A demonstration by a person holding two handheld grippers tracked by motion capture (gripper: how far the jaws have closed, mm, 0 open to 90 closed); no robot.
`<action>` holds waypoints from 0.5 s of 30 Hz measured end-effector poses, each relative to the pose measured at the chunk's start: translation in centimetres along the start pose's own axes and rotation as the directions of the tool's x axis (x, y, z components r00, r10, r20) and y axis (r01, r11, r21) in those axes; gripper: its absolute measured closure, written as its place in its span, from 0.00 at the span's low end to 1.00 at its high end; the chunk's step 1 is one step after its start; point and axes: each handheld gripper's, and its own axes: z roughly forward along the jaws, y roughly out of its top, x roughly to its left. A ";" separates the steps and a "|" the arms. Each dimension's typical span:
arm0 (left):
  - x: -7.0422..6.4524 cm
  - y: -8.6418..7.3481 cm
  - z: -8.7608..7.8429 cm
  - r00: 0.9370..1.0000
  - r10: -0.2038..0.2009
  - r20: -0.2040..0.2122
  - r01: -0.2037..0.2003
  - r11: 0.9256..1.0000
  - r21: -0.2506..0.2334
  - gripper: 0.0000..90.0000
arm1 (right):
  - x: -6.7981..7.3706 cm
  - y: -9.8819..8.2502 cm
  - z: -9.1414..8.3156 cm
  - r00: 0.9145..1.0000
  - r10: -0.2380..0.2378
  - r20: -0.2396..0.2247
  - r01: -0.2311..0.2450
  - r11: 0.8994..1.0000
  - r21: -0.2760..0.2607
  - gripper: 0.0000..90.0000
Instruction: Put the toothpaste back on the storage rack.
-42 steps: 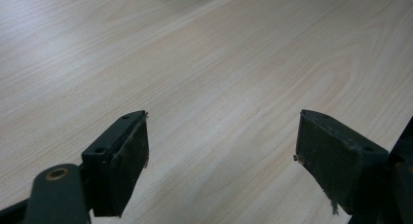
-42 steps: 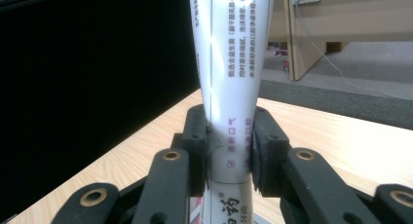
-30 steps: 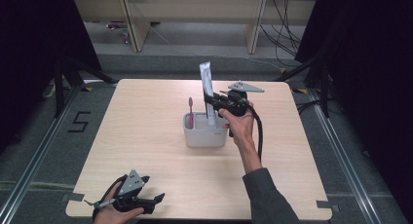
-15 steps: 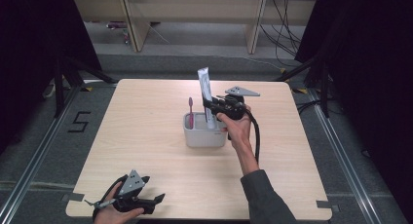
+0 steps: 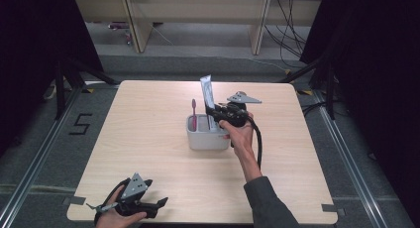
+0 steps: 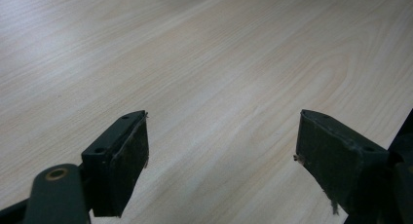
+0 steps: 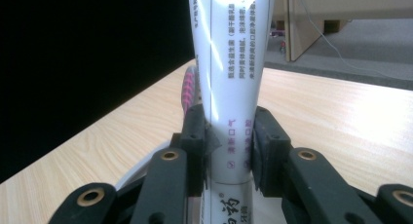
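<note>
A white toothpaste tube (image 5: pixel 207 96) stands upright, its lower end inside the grey holder box (image 5: pixel 208 139) at the table's middle. My right gripper (image 5: pixel 217 114) is shut on the tube; in the right gripper view both pads press the tube (image 7: pixel 233 87) near its lower end. A pink toothbrush (image 5: pixel 194 114) stands in the box's left part, and its pink head (image 7: pixel 189 90) shows behind the tube. My left gripper (image 5: pixel 157 205) rests at the table's near left edge, open, with bare wood between its fingers (image 6: pixel 122 160).
The light wood table (image 5: pixel 148 124) has black floor rails on both sides. A wooden shelf frame (image 5: pixel 198 20) and loose cables stand on the floor beyond the far edge. A "5" marked in tape (image 5: pixel 81 124) lies on the floor at the left.
My right gripper has sunk with the tube, bringing the tube's lower end down into the box. The left gripper has stayed where it was.
</note>
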 end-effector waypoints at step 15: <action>0.0 0.0 0.0 1.000 0.001 0.003 -0.001 1.000 0.003 0.21 | -0.1 -0.8 0.3 1.000 -0.015 0.004 0.015 0.999 0.036 0.79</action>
